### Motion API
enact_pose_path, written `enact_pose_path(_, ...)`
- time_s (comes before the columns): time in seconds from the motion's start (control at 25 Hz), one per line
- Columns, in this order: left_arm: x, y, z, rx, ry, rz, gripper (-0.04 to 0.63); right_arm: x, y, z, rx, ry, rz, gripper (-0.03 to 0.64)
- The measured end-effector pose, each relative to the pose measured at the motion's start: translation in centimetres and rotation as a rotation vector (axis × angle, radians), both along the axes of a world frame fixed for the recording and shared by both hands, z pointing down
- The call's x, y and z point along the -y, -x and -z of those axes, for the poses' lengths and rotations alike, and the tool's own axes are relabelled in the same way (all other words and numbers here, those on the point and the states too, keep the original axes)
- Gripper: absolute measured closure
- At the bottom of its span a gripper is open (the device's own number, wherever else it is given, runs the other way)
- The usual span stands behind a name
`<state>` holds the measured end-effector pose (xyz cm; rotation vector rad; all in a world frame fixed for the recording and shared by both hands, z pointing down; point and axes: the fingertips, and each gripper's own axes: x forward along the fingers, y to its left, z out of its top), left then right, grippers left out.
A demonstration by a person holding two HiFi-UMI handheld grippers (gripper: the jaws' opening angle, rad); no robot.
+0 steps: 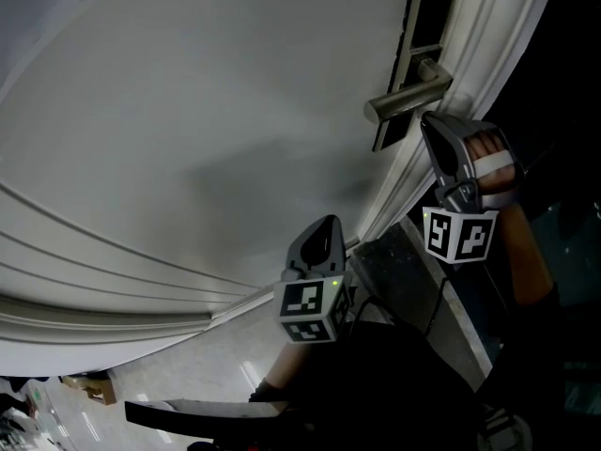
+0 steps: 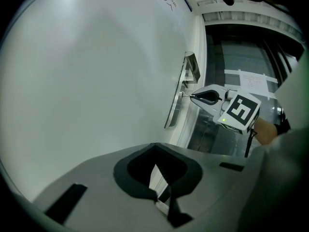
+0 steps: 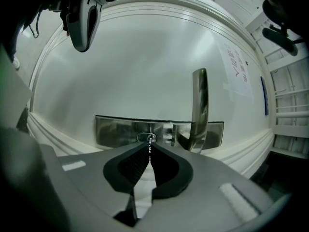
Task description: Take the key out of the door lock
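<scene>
The key (image 3: 150,143) sits in the lock cylinder (image 3: 146,138), its thin head standing edge-on out of the door, right at the tip of the right claw (image 3: 150,151). That claw is clamped on it. The two ribbed pads meet around the key's head just short of the cylinder, with no gap at the tips. By my reading, the grip is taken this far forward so the pull can run straight back along the key's own line (a sideways tug would likely bind it in the slot).

The cylinder is set in a long metal lock plate (image 3: 113,131) that runs out to either side of the claw's tip. The door handle (image 3: 200,105) stands out from the plate just to the right of the claw, near it but not touching. Coming in beside the handle rather than under it seems meant to keep the claw clear of it. Behind all this spreads the pale door (image 3: 145,66).

The left claw (image 2: 154,150) hangs well apart from the lock, up and to the left as the right claw sees it. Its pads are together at the tips with nothing between them. It looks held back simply to stay out of the way. The key is not yet out, and the step in hand appears to be the withdrawal itself.
</scene>
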<state>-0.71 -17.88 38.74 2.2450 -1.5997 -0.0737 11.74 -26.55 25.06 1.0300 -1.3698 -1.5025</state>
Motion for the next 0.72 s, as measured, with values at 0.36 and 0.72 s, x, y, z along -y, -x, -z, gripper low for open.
enact_pose_path(0.36, -0.11, -0.28, -0.12, 0.002, 0.002, -0.008, 0.595, 0.15, -0.13, -0.20, 0.002, 0.005, -0.001, 0.604)
enact_pose_path(0.72, -0.12, -0.30, -0.10, -0.003, 0.001, -0.008, 0.595, 0.16, -0.23, -0.26, -0.001, 0.004, -0.005, 0.604)
